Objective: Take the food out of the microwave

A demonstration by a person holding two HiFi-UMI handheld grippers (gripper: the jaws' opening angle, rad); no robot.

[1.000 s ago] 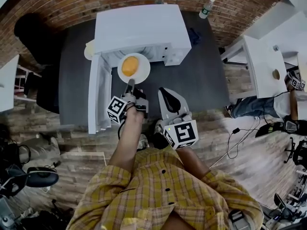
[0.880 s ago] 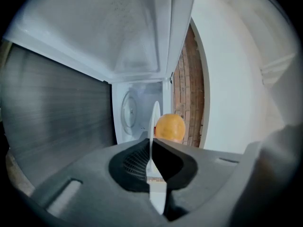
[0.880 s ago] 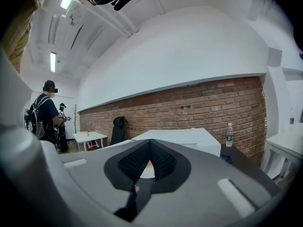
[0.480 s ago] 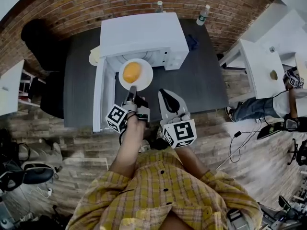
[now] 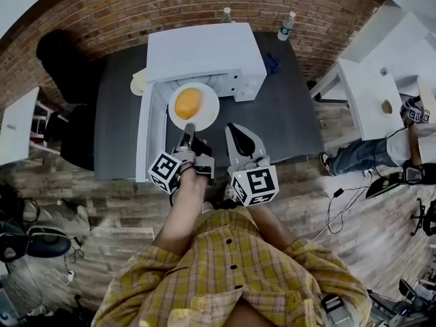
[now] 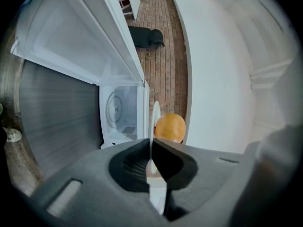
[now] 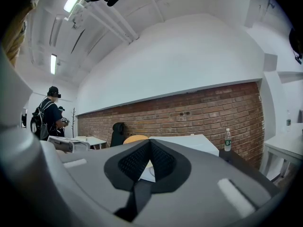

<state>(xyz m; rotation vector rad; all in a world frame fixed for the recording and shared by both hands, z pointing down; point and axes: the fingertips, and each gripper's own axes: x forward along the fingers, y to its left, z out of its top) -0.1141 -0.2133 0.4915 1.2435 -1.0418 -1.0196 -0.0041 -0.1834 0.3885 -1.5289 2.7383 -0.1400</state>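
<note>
A white plate [image 5: 204, 118] carries a round orange food item [image 5: 188, 103] just in front of the open white microwave [image 5: 204, 50]. My left gripper [image 5: 187, 129] is shut on the plate's near rim and holds it off the table. In the left gripper view the plate [image 6: 155, 115] shows edge-on, clamped at my left gripper [image 6: 151, 161], with the orange food [image 6: 169, 127] beyond and the microwave cavity [image 6: 120, 110] behind. My right gripper [image 5: 235, 129] hovers to the plate's right, shut and empty. From my right gripper [image 7: 150, 143] the food [image 7: 136, 138] peeks over the jaws.
The microwave door [image 5: 145, 135] swings open to the left, over the dark table [image 5: 279, 114]. Two water bottles [image 5: 286, 24] stand at the back by the brick wall. A white table [image 5: 371, 90] and a seated person [image 5: 368, 152] are on the right, a black chair [image 5: 61, 60] on the left.
My left gripper has lifted the plate with the orange food and drawn it slightly out from the microwave opening. The right gripper has stayed nearly where it was.
</note>
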